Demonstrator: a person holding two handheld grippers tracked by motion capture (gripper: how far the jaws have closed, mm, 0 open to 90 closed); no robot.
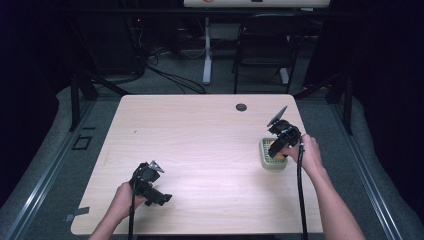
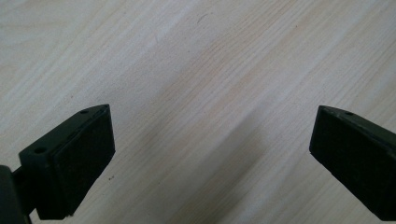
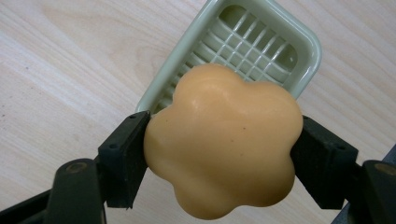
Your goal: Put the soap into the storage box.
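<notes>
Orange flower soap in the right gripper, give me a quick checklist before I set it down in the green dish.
1. Grip: the right gripper has its jaws pressed on both sides of the orange flower-shaped soap: ok.
2. Position: the soap is over the near end of the green soap dish, not centred: not ok.
3. Dish empty: the ribbed floor that shows is bare; the part under the soap is hidden: cannot tell.
4. Dish flat on the table: ok.
5. Left gripper open, holding nothing, well away from the dish: ok.
6. Height of the soap above the dish: cannot tell.
</notes>
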